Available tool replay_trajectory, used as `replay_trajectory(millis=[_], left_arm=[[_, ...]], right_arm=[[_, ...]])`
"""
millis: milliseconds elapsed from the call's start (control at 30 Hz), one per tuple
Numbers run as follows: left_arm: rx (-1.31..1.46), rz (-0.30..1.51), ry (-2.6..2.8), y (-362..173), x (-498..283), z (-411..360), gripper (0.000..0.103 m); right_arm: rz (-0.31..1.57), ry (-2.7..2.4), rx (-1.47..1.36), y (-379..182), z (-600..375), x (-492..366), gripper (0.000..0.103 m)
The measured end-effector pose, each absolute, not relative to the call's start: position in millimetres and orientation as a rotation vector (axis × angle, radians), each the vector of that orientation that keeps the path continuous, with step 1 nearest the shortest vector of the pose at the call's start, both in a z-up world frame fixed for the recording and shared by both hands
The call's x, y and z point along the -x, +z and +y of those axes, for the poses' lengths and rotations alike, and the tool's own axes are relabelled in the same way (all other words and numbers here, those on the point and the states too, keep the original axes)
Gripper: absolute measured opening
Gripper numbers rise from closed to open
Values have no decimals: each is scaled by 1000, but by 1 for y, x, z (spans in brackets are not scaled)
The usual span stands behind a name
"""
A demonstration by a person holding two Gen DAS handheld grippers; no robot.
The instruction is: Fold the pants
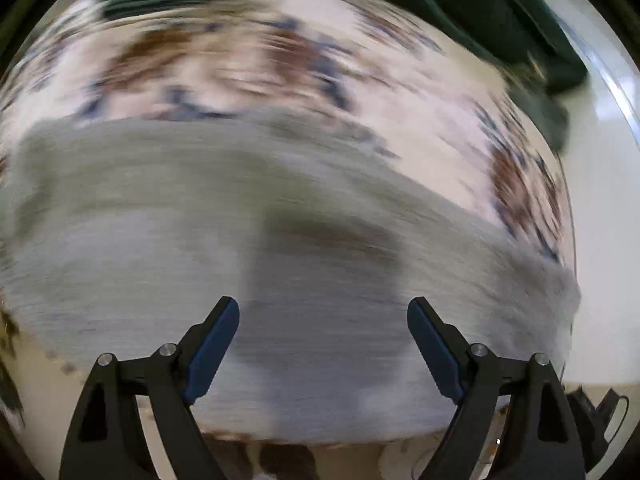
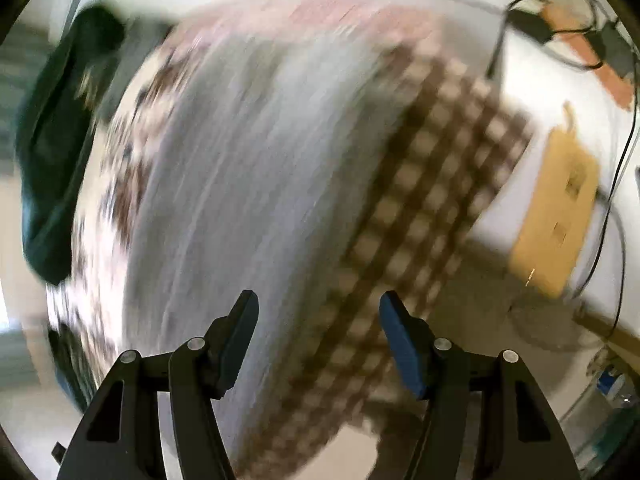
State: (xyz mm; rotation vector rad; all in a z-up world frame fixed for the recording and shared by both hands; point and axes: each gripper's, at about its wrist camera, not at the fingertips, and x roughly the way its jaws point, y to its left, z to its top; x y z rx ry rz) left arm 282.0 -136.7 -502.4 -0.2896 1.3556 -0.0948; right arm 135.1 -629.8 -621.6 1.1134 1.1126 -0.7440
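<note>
Light grey pants (image 1: 248, 248) lie flat across a patterned cloth surface, blurred by motion. In the left wrist view my left gripper (image 1: 323, 314) is open and empty, hovering over the pants' near part. In the right wrist view the grey pants (image 2: 248, 168) run lengthwise away from me. My right gripper (image 2: 319, 308) is open and empty, above the pants' right edge where they meet a brown checked cloth (image 2: 432, 184).
A floral white-brown-blue cover (image 1: 248, 60) lies under the pants. A dark green garment (image 1: 472, 12) is heaped at the far edge; it also shows in the right wrist view (image 2: 52, 152). A tan cardboard box (image 2: 556, 208) and cables (image 2: 568, 28) sit on the floor.
</note>
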Motion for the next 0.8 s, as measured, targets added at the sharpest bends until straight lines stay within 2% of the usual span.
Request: replay_trajectory(millis=[200, 333, 367, 400, 533, 667, 733, 800], left_arm=[[139, 1448, -261, -536, -296, -264, 86], [49, 1463, -288, -548, -291, -303, 86], [36, 1466, -291, -549, -288, -305, 86], [23, 1472, -292, -551, -287, -310, 86], [-13, 1488, -276, -553, -282, -316, 86], [-21, 1489, -267, -548, -279, -311, 86], [-28, 1489, -261, -548, -276, -305, 86], [-33, 1510, -252, -557, -277, -303, 86]], right_arm=[[934, -774, -1193, -627, -723, -127, 65], [983, -735, -1160, -644, -749, -155, 65], [1000, -733, -1149, -649, -753, -160, 49], [1006, -730, -1119, -651, -756, -164, 5], [973, -786, -927, -618, -734, -170, 6], [981, -767, -947, -609, -727, -156, 7], [1023, -684, -1047, -624, -731, -146, 17], [995, -627, -1178, -641, -734, -129, 59]])
